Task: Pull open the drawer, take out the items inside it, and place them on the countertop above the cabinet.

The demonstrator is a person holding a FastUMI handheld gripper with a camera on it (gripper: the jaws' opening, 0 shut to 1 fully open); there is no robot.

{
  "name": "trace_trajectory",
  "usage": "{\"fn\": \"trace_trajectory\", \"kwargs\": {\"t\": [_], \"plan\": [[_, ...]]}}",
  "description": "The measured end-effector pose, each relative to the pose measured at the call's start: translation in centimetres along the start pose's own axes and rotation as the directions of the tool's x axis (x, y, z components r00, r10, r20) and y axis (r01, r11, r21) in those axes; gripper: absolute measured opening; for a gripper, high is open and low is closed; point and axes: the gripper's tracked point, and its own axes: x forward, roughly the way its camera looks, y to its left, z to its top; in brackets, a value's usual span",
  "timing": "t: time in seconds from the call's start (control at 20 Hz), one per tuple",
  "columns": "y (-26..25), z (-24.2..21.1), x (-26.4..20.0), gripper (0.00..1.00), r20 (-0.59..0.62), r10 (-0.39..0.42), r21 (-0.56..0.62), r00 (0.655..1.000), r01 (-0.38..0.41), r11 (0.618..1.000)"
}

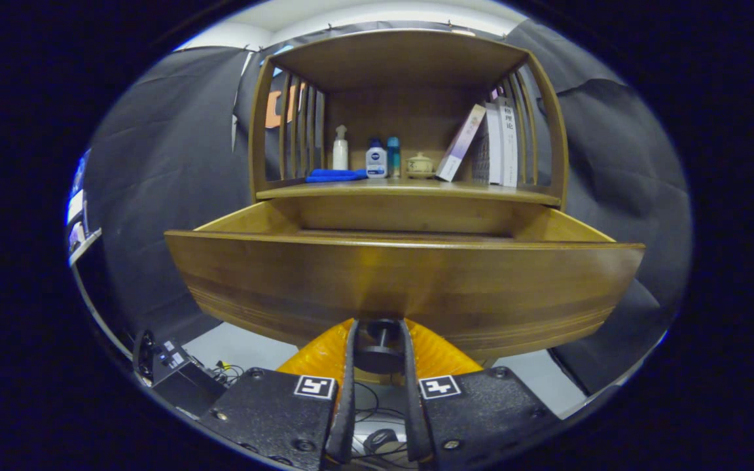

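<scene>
Gripper [379,340] fingers closed on both sides of dark round knob [379,356] — knob pinched between them, at bottom centre of drawer [403,281] front. Drawer pulled out toward camera; its contents hidden behind front panel. Countertop [410,190] above carries blue cloth [334,175], white pump bottle [340,149], two smaller bottles, lidded ceramic pot [420,165], leaning books [495,144] — spine writing too small to read.

Wooden countertop [410,190] with blue cloth [334,175], three bottles [377,160], small lidded pot [420,165], leaning books [491,144].
</scene>
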Motion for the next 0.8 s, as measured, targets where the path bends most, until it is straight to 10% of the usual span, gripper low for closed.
{"fn": "trace_trajectory", "kwargs": {"t": [0.45,0.8], "plan": [[2.5,8.3,-4.8,0.62,-0.037,0.193,-0.021,0.980,-0.194,0.981],[0.9,11.4,0.3,0.66,-0.257,0.196,-0.009,0.946,-0.205,0.979]]}}
